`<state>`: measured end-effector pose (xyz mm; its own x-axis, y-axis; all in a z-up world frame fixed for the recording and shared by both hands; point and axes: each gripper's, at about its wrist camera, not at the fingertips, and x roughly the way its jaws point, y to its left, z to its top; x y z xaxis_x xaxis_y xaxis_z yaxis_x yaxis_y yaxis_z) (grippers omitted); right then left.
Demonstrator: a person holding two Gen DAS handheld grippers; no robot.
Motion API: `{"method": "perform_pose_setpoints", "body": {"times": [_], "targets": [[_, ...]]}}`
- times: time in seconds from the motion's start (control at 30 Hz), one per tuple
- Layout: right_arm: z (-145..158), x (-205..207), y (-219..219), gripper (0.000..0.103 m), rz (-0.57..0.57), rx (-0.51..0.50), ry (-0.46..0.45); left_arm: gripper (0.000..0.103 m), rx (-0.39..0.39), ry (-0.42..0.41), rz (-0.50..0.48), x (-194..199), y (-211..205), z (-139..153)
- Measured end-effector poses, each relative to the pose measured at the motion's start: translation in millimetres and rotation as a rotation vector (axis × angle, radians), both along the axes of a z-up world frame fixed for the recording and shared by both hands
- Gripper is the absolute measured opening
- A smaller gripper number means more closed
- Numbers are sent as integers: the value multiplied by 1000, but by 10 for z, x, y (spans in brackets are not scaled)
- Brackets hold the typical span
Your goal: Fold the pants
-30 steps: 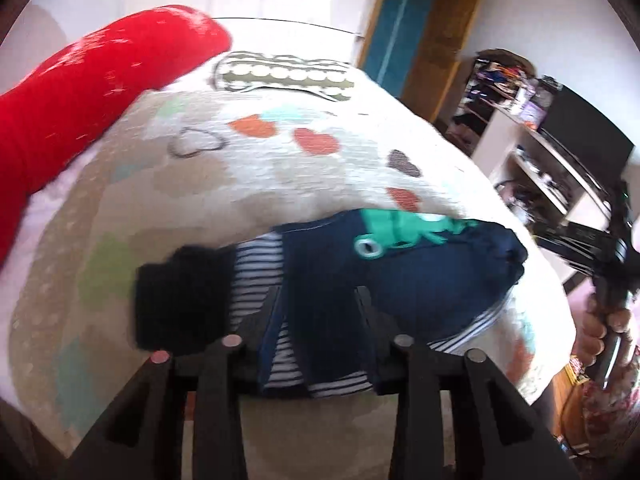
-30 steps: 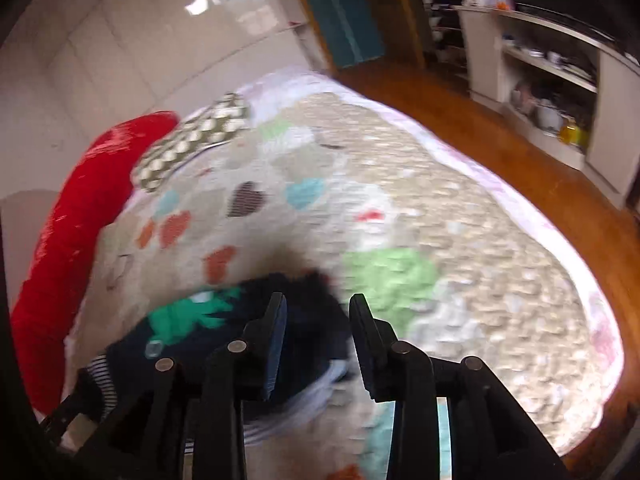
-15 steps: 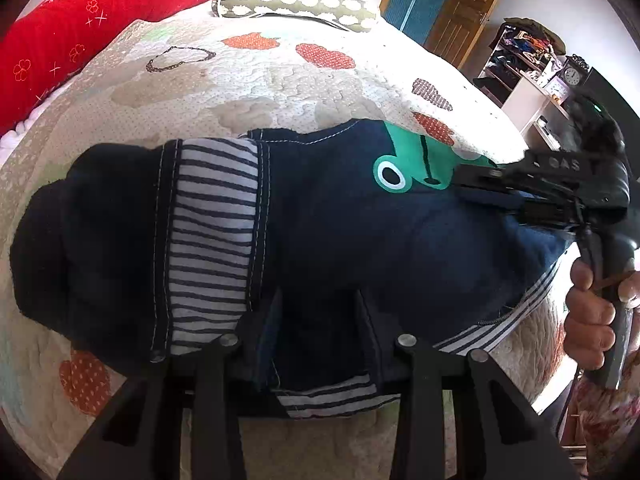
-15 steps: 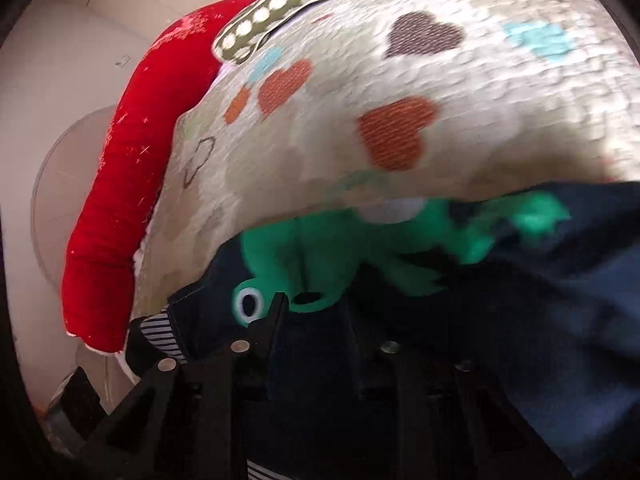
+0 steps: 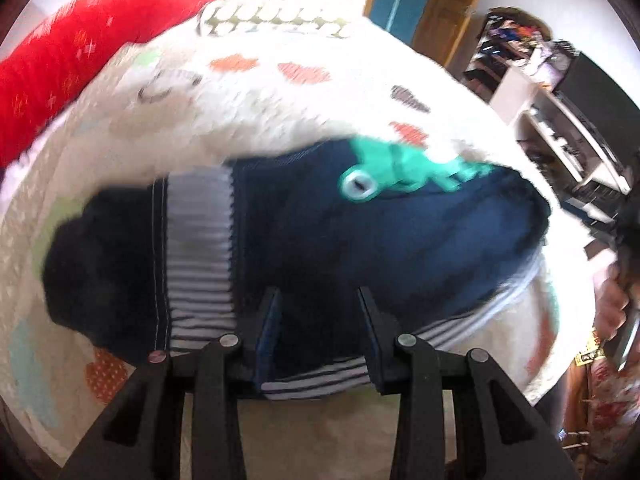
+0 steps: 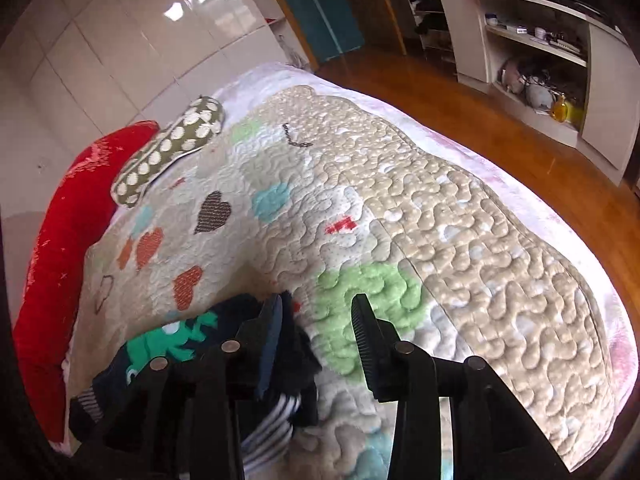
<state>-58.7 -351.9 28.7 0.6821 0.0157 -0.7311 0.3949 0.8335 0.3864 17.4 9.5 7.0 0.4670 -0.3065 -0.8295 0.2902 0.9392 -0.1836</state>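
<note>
The navy pants (image 5: 400,248) with a green frog patch and striped cuffs lie folded in a bundle on the quilted bed. My left gripper (image 5: 318,300) is open, its fingers over the bundle's near edge with cloth between them. In the right wrist view the pants (image 6: 180,344) sit at the lower left. My right gripper (image 6: 316,312) is open just above the bundle's right end, holding nothing. The hand that holds the right gripper shows at the far right of the left wrist view (image 5: 616,304).
The heart-patterned quilt (image 6: 440,220) covers the bed. A red bolster (image 6: 60,240) and a spotted green pillow (image 6: 176,148) lie at its head. White shelves (image 6: 540,60) and wooden floor (image 6: 460,104) lie beyond the bed's right edge.
My right gripper has let go of the pants and drawn back off the bundle. My left gripper has pulled back and up a little; the bundle lies further off.
</note>
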Motion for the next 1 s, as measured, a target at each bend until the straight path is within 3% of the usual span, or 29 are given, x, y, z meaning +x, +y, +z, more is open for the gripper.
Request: {"method": "perform_pose_setpoints", "body": {"times": [0.2,0.43,0.67,0.9,1.0], "targets": [[-165,-312,151,54,74,100,-10,36,-56,-19,-104,175,-434,362],[-379,-380,275,57,75,97,10,37,-41,7,-277,673,-1458,558],[-497,-381,259,58,81,109,-11,39,-12,89,-436,1083,-2371,316],[-389,-620,392,66,70,-8,-47,39,-39,175,-513,1307,-2755,47],[-457,-591,431,66,104,14,-32,41,-49,225,-556,1313,-2871,-91]]}}
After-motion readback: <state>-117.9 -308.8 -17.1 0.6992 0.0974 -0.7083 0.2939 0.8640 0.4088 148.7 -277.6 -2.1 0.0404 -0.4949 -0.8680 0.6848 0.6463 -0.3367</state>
